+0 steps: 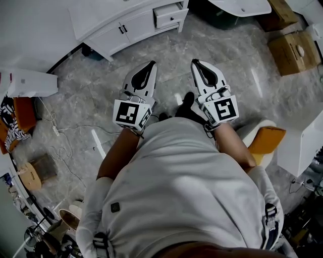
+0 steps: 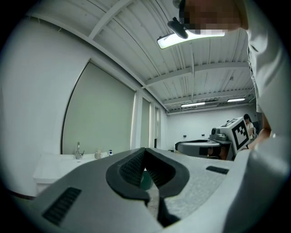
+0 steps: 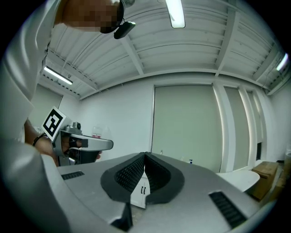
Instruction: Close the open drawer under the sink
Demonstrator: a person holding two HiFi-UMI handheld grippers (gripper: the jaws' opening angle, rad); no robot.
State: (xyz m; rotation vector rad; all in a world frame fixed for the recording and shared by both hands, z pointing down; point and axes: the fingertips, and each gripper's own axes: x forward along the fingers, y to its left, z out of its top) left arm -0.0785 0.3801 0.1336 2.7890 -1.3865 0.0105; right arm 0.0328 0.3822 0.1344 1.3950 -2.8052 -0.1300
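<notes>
The white sink cabinet (image 1: 116, 25) stands at the far side of the marble floor. Its right-hand drawer (image 1: 169, 16) is pulled out a little. Both grippers are held level in front of the person, well short of the cabinet. My left gripper (image 1: 151, 64) is shut and holds nothing; its tips meet in the left gripper view (image 2: 144, 150), and the sink top with a tap (image 2: 78, 150) shows far off at the left there. My right gripper (image 1: 195, 62) is shut and holds nothing too (image 3: 145, 154). Cabinet doors (image 3: 142, 190) peek through below its pads.
Cardboard boxes (image 1: 292, 50) sit at the right, beside a white basin (image 1: 242, 6) at the top. A white box (image 1: 30, 83), cables (image 1: 60, 131) and a wooden stool (image 1: 30, 174) lie at the left. An orange seat (image 1: 267, 138) is close at the right.
</notes>
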